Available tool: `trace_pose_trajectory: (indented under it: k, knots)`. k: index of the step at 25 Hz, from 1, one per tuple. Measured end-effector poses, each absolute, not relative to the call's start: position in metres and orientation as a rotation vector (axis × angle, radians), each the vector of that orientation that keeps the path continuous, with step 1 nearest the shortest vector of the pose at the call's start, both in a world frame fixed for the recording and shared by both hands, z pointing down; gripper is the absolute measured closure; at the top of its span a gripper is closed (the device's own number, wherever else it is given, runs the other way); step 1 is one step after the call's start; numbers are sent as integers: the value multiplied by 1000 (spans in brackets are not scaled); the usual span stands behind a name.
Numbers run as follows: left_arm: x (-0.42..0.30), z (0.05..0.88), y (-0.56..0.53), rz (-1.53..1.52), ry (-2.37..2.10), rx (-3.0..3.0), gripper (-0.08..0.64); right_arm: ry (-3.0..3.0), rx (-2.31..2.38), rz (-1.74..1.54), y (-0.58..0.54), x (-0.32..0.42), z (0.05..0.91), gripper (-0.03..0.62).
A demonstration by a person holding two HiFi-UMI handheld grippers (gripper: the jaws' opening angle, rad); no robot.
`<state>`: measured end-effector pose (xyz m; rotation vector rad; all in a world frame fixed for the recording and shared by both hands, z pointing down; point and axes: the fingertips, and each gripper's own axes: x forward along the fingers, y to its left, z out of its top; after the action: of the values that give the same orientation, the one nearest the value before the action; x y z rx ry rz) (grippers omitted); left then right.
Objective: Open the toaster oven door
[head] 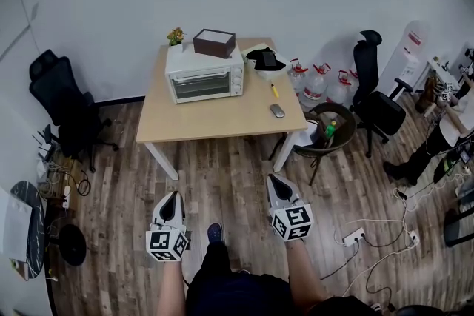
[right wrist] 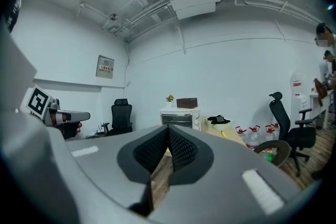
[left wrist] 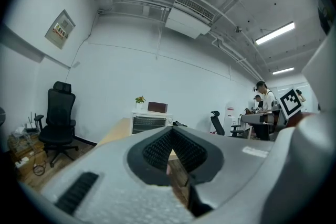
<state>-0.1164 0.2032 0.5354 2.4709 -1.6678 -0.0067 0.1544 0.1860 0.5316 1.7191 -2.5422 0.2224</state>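
Toaster oven (head: 205, 78) sits at the far-left end of the wooden table (head: 222, 122), door (head: 201, 85) closed and facing us. A brown box (head: 214, 42) rests on its top.

Left gripper (head: 172, 197) and right gripper (head: 275, 180) are both held low over the floor, well apart from the table. Each has its jaws together with nothing between them.

Task not started; an approach comes first.

Handling, as a judgement:
- The door is rigid metal and glass, probably hinged at the bottom, so it drops down and outward.
- The handle is too small to resolve from here; likely a bar along the door's top edge. Grab there.
- The oven body looks light and may slide on the tabletop when pulled, so bracing it with the other gripper would help.
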Motion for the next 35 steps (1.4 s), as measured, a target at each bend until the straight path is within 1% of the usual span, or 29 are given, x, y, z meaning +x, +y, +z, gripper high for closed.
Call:
trace_pose_trajectory:
  k: [15,24,35]
  knots:
    - [-132,554,133,32,-1669,2438,565,-2503,1724,270,108,149,550,595]
    - [-150,559,82,48,-1670,2420,565,-2497,1690,262,59,129,548,594]
    - [-169,546,15,32,-1649,2438,565,-2464,1711,269,0,108,541,594]
